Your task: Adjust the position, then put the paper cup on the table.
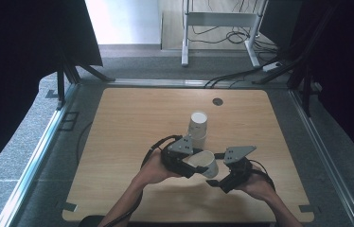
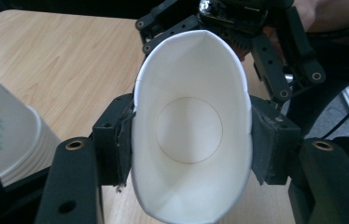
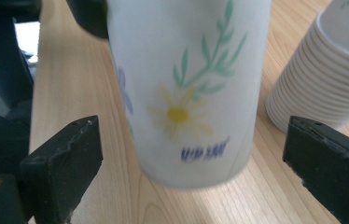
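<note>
High view: left gripper (image 1: pixel 184 163) squeezes cup (image 1: pixel 205 164), right gripper (image 1: pixel 222 181) jaws wide apart
Squashed rim could buckle and slip free, knocking the stack (image 1: pixel 197 127) on the surface (image 1: pixel 128 123)

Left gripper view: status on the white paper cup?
Left gripper squeezing white paper cup. Right gripper open around its base. Cup stack behind, clear.

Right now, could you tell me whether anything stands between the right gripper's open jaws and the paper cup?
Nothing visible does: the paper cup sits between the right gripper jaws with bare gaps either side, while the left gripper squeezes its rim.
</note>
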The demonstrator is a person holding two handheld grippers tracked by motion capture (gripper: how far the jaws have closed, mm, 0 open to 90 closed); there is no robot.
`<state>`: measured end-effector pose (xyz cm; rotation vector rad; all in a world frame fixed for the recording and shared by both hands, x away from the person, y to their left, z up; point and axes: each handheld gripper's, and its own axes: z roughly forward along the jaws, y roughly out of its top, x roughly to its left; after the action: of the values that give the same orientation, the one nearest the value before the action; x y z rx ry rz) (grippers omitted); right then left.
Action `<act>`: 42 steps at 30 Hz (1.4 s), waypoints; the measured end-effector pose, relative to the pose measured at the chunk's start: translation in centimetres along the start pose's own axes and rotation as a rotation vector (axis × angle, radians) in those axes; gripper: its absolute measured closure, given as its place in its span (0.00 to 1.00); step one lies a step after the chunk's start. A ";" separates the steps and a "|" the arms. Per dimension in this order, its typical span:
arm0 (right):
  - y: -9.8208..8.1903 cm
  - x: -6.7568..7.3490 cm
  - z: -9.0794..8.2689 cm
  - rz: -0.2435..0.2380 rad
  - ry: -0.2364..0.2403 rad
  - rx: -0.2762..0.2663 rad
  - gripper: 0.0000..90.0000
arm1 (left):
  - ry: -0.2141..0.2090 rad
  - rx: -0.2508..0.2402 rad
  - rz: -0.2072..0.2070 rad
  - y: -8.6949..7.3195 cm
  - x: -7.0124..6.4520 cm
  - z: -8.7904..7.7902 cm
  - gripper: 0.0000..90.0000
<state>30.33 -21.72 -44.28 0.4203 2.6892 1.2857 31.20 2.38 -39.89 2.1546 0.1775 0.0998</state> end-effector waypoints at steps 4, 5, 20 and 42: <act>-0.1 0.0 0.0 0.017 -0.022 0.019 0.02 | 0.021 0.016 0.001 0.1 0.1 -0.3 0.44; -0.1 -0.1 0.0 0.023 -0.030 0.022 0.02 | 0.025 0.022 0.001 0.1 0.1 -0.3 0.44; -0.9 0.0 -0.5 0.051 -0.103 0.052 0.01 | 0.100 0.096 -0.020 0.0 0.7 -1.1 0.44; -3.6 -0.6 -1.9 0.143 -0.205 0.040 0.00 | 0.221 0.213 -0.043 0.0 1.8 -2.9 0.44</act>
<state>29.77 -25.46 -45.93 0.7193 2.5555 1.1532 32.60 5.07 -38.22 2.3478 0.3770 0.3065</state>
